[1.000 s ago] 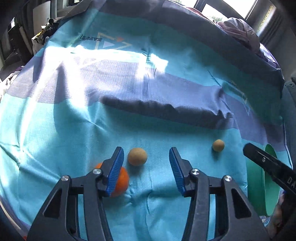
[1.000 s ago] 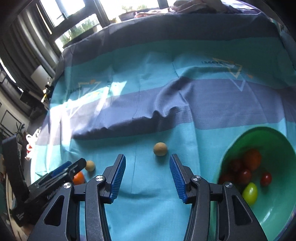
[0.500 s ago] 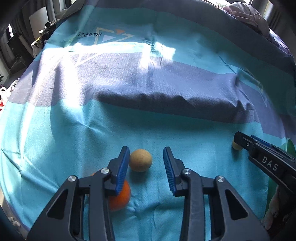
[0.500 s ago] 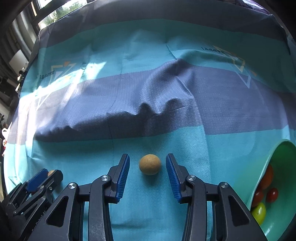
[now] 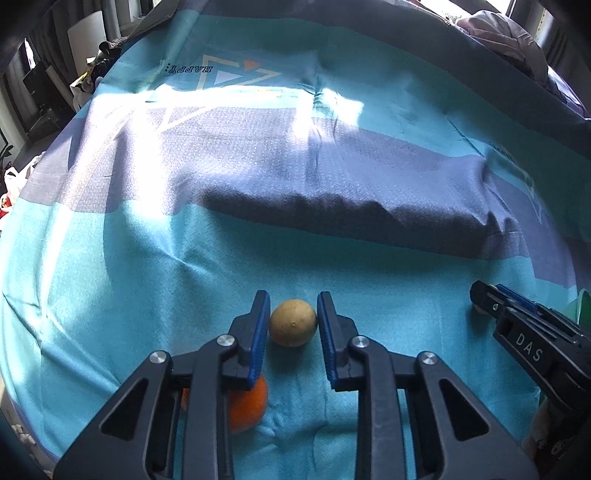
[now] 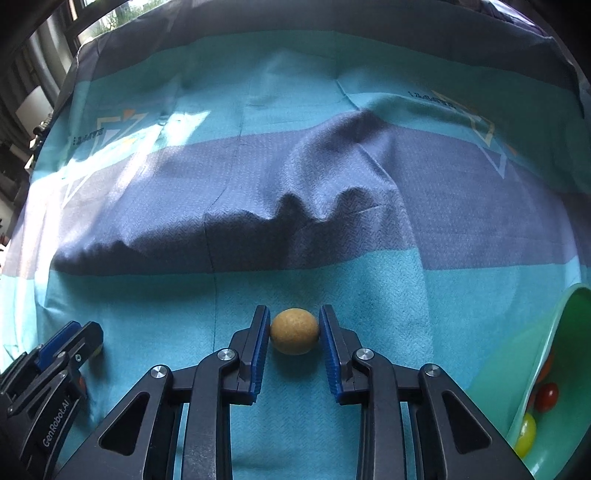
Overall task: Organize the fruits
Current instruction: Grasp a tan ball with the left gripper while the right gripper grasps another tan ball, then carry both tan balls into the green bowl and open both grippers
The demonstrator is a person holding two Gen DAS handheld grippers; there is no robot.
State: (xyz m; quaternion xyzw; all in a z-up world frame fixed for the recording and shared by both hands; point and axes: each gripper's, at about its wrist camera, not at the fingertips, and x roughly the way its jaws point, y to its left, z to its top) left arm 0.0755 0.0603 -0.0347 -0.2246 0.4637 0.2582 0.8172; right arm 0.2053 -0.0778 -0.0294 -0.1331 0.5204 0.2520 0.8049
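In the left wrist view, my left gripper (image 5: 291,317) is closed around a tan round fruit (image 5: 293,328) resting on the teal cloth, pads touching its sides. An orange fruit (image 5: 247,406) lies under the left finger. In the right wrist view, my right gripper (image 6: 294,332) is closed around a second tan round fruit (image 6: 294,331) on the cloth, pads touching both sides. The green bowl (image 6: 517,369) at the right holds red tomatoes (image 6: 546,397) and a yellow one (image 6: 524,434). Each gripper shows in the other's view, the right (image 5: 491,299) and the left (image 6: 74,339).
The teal and purple striped cloth (image 5: 295,166) has a raised fold (image 6: 314,206) across the middle. Clutter and furniture (image 5: 44,92) stand beyond the far left edge. A pile of fabric (image 5: 509,33) lies at the far right corner.
Both grippers have moved forward and down, and their jaws have narrowed from wide open until the pads meet the tan fruits.
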